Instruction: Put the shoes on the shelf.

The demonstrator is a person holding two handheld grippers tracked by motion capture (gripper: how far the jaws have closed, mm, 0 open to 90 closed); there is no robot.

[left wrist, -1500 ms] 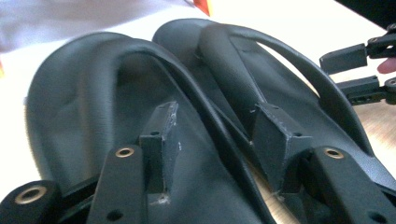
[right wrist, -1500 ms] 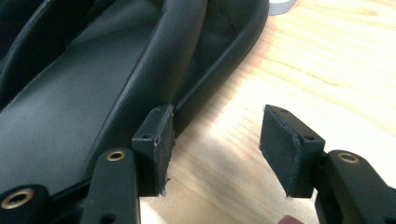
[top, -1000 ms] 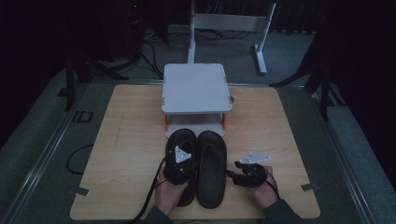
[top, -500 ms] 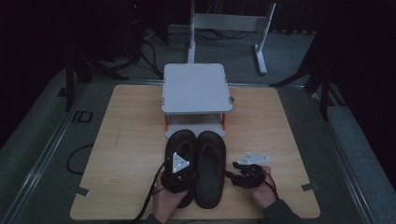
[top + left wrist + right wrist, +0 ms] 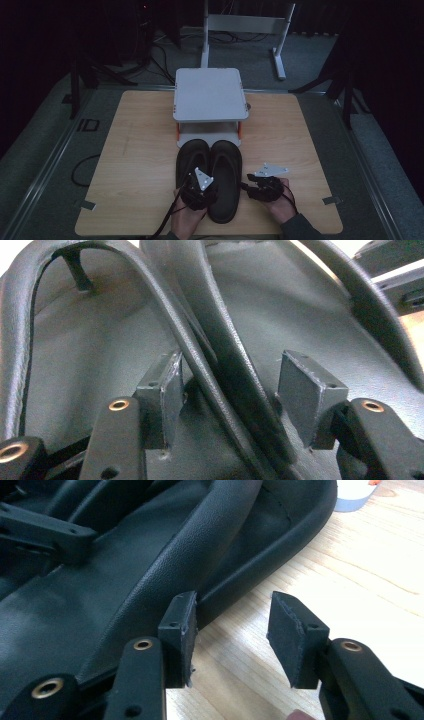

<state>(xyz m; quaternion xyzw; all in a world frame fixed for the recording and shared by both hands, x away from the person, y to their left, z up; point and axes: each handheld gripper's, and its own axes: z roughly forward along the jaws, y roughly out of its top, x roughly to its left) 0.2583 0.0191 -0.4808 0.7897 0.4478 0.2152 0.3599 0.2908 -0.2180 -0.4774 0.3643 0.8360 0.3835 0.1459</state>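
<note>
Nearest the person, the left gripper (image 5: 199,192) is held over the left sandal (image 5: 191,159), its jaws having just been opening and now standing apart astride the straps (image 5: 220,365), which are not pressed. The right gripper (image 5: 256,189) is set beside the right sandal (image 5: 226,175), jaws apart and just closing on nothing—bare wood between them. The pair is judged light, soft and flexible; a strap or sole edge is best pinched. Beyond stands the grey stand (image 5: 209,93) on the table (image 5: 135,150).

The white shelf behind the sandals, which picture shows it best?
The high view: the whole white shelf stands on the table behind the black sandals. The right gripper view catches just a pale corner beyond a sandal's edge; the left gripper view gives nothing sure.
</note>
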